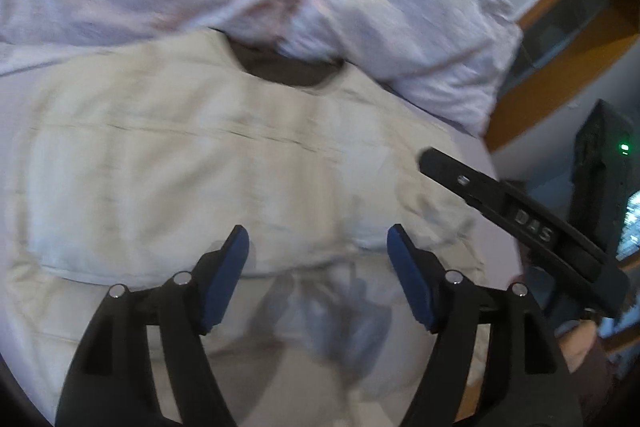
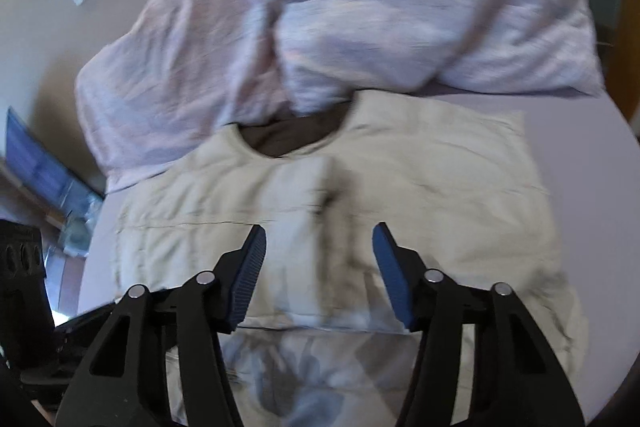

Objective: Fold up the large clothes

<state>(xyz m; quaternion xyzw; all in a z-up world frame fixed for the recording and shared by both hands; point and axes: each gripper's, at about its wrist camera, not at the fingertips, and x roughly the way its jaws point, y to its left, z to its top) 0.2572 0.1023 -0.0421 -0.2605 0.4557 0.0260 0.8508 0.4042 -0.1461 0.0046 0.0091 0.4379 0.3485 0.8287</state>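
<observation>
so the cream shirt [image 2: 400, 179] is lying flat on the bed [image 2: 580, 131], collar [image 2: 296, 135] tucked right up against the rumpled duvet [image 2: 360, 7]. its long axis runs across the bed, parallel to the duvet's edge, and the collar points away from the grippers. a folded edge crosses the near side, so i'd guess the bottom was just brought up. left gripper [image 1: 318, 271] hovers over that near edge with its jaws apart, nothing in them. right gripper [image 2: 320, 267] is the same, jaws apart and empty, probably lining up for the next fold.
</observation>
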